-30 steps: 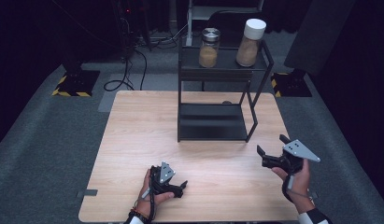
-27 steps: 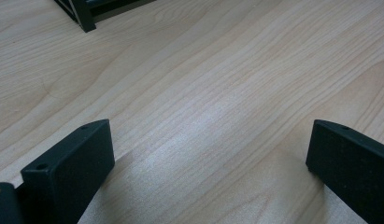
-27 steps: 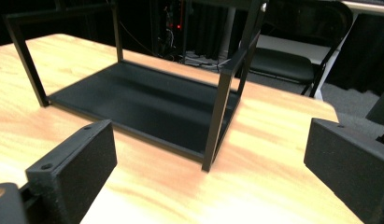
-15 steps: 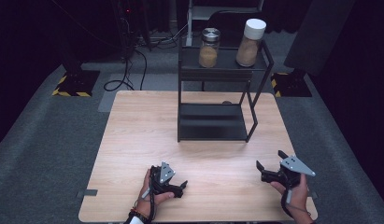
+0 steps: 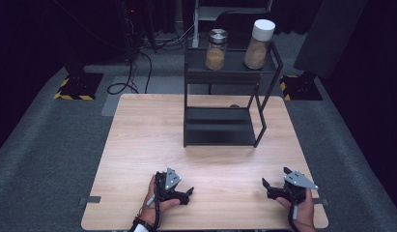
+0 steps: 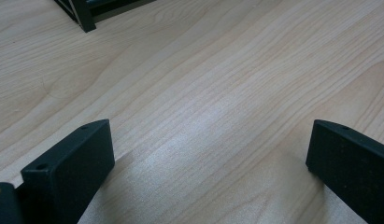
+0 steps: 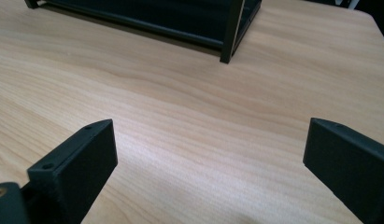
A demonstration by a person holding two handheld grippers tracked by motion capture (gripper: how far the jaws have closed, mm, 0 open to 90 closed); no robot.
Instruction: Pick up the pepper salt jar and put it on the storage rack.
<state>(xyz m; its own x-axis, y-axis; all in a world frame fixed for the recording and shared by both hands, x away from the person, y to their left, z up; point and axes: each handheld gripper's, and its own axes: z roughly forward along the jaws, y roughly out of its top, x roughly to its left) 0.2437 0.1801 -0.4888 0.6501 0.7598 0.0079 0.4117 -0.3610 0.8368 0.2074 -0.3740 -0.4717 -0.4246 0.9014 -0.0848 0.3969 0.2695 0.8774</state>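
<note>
My left gripper rests low on the wooden table near its front edge, held by a hand. Its jaws stand wide open over bare wood. At the front right corner my right gripper also sits close to the table with its jaws wide apart and nothing between them. A black two-tier metal rack stands at the far middle of the table. On its top shelf are a glass jar with a metal lid and a taller jar with a white lid, both holding brown powder.
The rack's near corner post rises ahead of the right gripper, and a rack corner shows far off in the left gripper view. Grey carpet surrounds the table, with cables and stand bases behind it.
My right gripper has moved back toward the table's front edge and come down lower. The left gripper has stayed where it was.
</note>
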